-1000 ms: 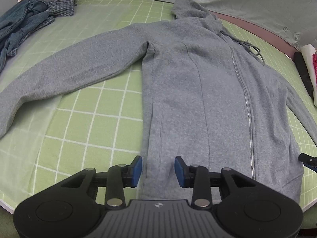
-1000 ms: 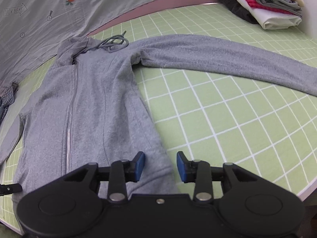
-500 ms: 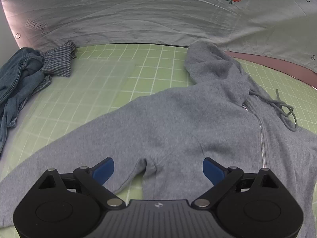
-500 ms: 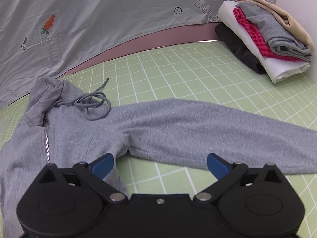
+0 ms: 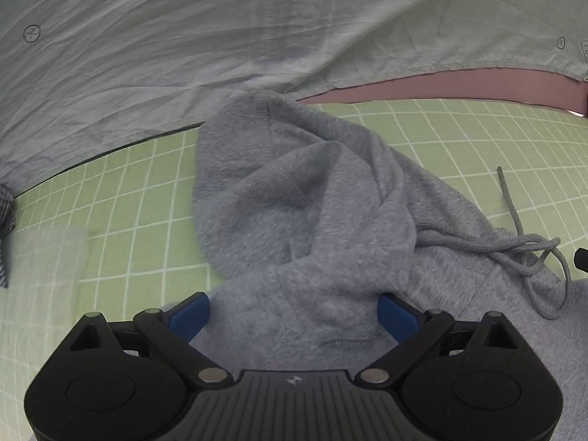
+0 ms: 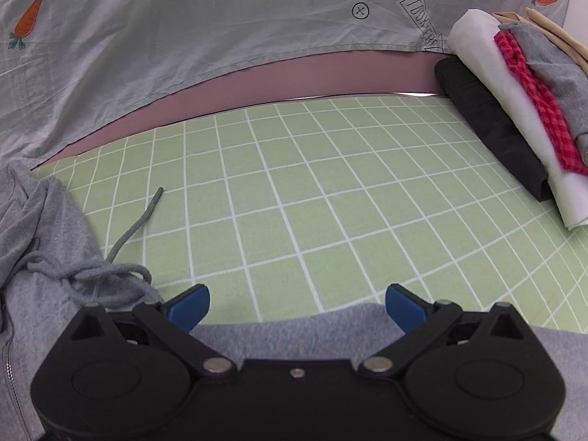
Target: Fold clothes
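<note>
A grey zip hoodie point(image 5: 312, 228) lies spread on the green grid mat point(image 5: 121, 198). Its rumpled hood fills the middle of the left wrist view, with the drawcord point(image 5: 529, 253) trailing to the right. My left gripper point(image 5: 294, 316) is open wide, its blue pads point(image 5: 187, 316) straddling the base of the hood near the neck. In the right wrist view the hoodie point(image 6: 44, 257) sits at the left, its sleeve edge running under my right gripper point(image 6: 297, 308), which is open wide over the sleeve's upper edge near the shoulder. The drawcord point(image 6: 136, 228) lies on the mat.
A stack of folded clothes point(image 6: 514, 110) sits at the mat's far right. A grey printed sheet point(image 6: 183, 36) hangs behind, above a pink edge point(image 6: 294, 77). A scrap of checked cloth point(image 5: 5, 217) shows at the left edge of the left wrist view.
Both grippers travelled from the hoodie's hem up to its neck and shoulder line. Their jaws opened from half-way to wide. The hoodie has not moved.
</note>
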`<state>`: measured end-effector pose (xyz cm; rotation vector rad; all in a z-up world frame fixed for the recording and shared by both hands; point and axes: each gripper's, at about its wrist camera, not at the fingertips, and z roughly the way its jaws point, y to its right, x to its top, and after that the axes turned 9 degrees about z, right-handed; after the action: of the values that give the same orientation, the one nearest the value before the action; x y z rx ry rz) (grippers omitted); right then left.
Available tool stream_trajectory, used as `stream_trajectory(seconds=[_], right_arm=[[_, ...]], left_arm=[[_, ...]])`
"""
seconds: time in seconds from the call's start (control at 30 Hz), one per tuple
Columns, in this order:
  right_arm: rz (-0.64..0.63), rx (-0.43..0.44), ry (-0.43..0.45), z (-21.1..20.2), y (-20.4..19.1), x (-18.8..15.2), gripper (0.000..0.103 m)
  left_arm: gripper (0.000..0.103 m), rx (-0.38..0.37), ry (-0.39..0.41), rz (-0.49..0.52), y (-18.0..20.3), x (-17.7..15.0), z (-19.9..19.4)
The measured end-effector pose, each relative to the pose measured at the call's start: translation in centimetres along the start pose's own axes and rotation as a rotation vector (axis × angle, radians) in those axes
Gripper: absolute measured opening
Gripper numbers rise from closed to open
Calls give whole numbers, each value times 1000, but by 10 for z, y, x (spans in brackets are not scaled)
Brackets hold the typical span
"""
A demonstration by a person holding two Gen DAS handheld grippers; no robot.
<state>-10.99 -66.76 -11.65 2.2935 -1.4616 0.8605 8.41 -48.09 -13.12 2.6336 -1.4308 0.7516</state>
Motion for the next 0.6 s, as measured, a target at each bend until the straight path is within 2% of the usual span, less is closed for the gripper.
stream_trajectory(seconds=[0.1, 0.13, 0.17, 0.2, 0.27, 0.3, 0.33, 0.37, 0.5, 0.53, 0.6], right_arm=[[7, -5, -16, 10, -5, 0, 103], [6, -8, -22, 13, -7, -1, 103], [7, -9, -20, 14, -8, -2, 103], [11, -8, -10, 13, -8, -4, 103], [14, -10, -5, 13, -9, -5, 103], [16, -9, -3, 12, -9, -5, 103], [18, -9, -2, 12, -9, -6, 103], [19, -8, -1, 12, -9, -6, 103], [1, -6, 16, 11, -7, -9, 103], [-1, -9, 16, 11, -7, -9, 103], [-7, -18, 8, 11, -8, -7, 103]], left_arm=[[98, -18, 29, -3, 2, 1, 6], [93, -26, 43, -14, 1, 0, 6], [78, -43, 59, -31, -2, 0, 5], [72, -68, 69, -51, -6, -1, 2], [48, -86, 95, -116, -18, -5, -7], [41, -85, 105, -153, -24, -7, -12], [29, -75, 108, -218, -35, -9, -19], [24, -78, 109, -305, -49, -11, -26], [24, -115, 61, -683, -101, -40, -32], [24, -121, 42, -743, -110, -48, -30], [28, -161, 34, -765, -119, -55, -28]])
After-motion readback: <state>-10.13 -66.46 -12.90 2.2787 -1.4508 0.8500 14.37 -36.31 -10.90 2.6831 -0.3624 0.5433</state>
